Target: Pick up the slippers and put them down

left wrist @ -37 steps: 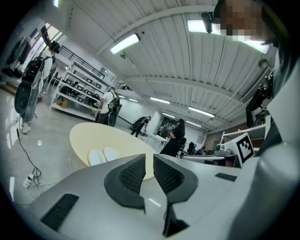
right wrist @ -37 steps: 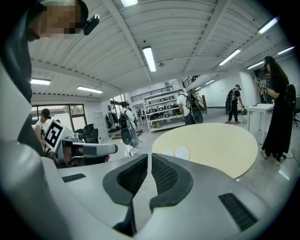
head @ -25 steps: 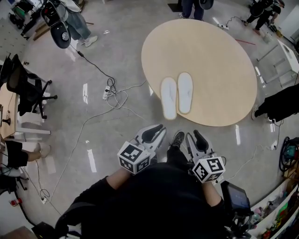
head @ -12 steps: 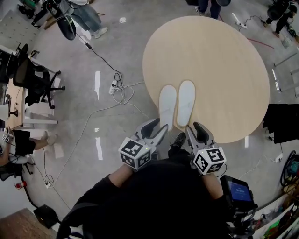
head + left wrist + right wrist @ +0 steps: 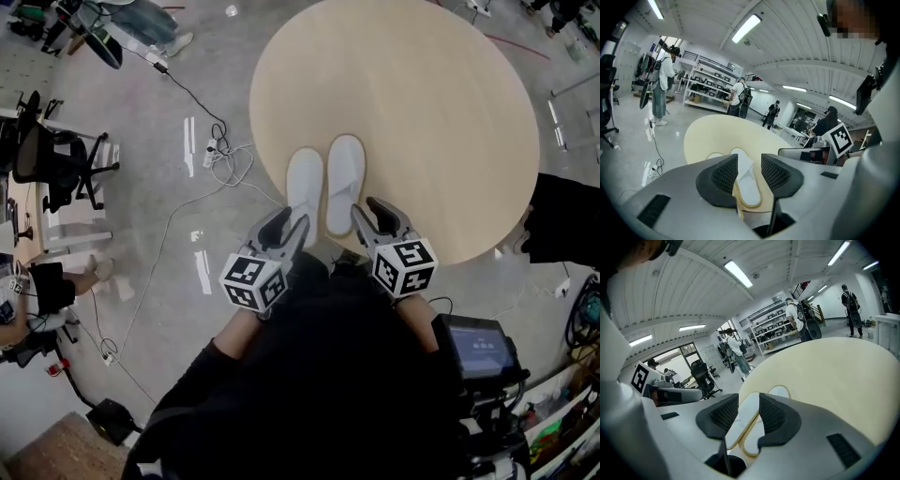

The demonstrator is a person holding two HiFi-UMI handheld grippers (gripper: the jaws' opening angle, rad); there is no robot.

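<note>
The fingers point(image 5: 723, 176) of our left gripper point(image 5: 285, 227) stand partly apart and have just been opening. One of the slippers point(image 5: 749, 190) shows in the gap between them, but they do not pinch it. The fingers point(image 5: 774, 416) of our right gripper point(image 5: 373, 216) stand partly apart too, with the slippers showing in their gap, and they hold nothing.

The biggest thing we see is the shiny grey floor point(image 5: 131, 103). On it stands a big round table point(image 5: 441, 112) with a pale wood top. To the left stands a black chair on wheels point(image 5: 52, 164). The two white slippers lie side by side on the near part of the table, toes pointing away from us. The left slipper point(image 5: 305, 183) is just in front of our left gripper, and the right slipper point(image 5: 345, 176) is just in front of our right one. Their heels lie close to the near rim. A thin white cable point(image 5: 230, 171) curls on the floor left of the table.
</note>
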